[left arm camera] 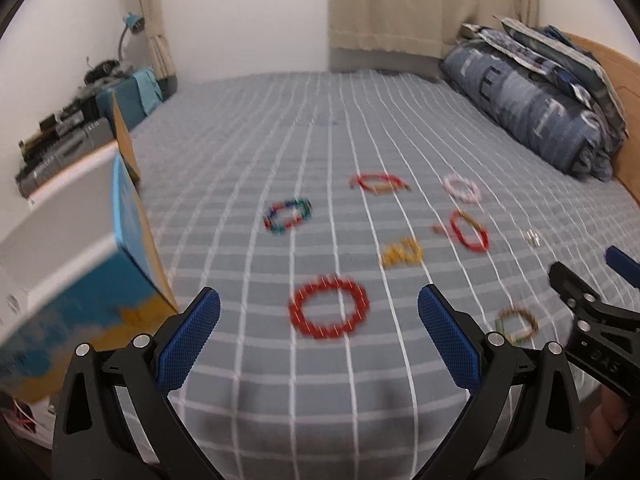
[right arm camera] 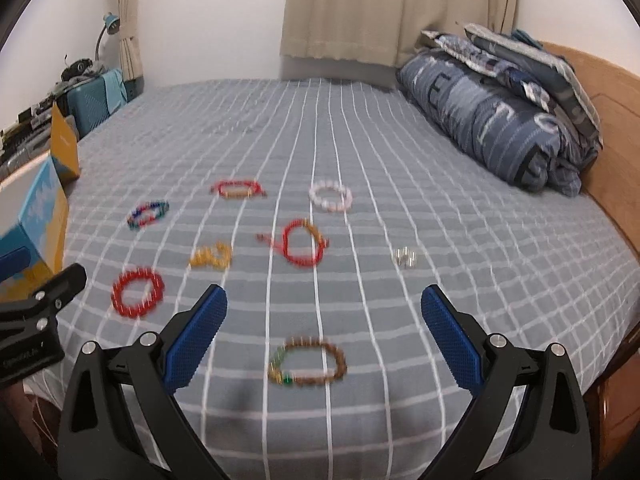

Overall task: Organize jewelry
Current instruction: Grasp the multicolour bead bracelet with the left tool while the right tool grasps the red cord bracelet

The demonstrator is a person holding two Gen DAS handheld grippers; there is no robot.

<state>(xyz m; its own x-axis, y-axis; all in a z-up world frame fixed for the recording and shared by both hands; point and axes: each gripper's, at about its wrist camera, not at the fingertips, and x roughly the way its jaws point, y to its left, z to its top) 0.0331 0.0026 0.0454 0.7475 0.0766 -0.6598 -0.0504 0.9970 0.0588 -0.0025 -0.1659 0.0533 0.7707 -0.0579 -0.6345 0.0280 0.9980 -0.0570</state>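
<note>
Several bracelets lie spread on a grey checked bed sheet (left arm camera: 280, 128). My left gripper (left arm camera: 319, 308) is open, hovering just above and before a red beaded bracelet (left arm camera: 329, 307). My right gripper (right arm camera: 324, 308) is open too, with a brown and green beaded bracelet (right arm camera: 308, 362) on the sheet between and below its fingers. Farther off lie a yellow bracelet (right arm camera: 211, 256), a red cord bracelet (right arm camera: 302, 242), a pink-white beaded bracelet (right arm camera: 331, 196), a multicolour bracelet (right arm camera: 148, 214), another red bracelet (right arm camera: 238, 188) and small silver rings (right arm camera: 405, 258). Both views are blurred.
An open blue and orange cardboard box (left arm camera: 92, 280) stands at the bed's left edge. A folded blue quilt (right arm camera: 500, 120) and a wooden headboard (right arm camera: 600, 92) lie on the right. Curtains (right arm camera: 392, 8) hang behind. A cluttered shelf with a teal case (right arm camera: 92, 100) sits at the left.
</note>
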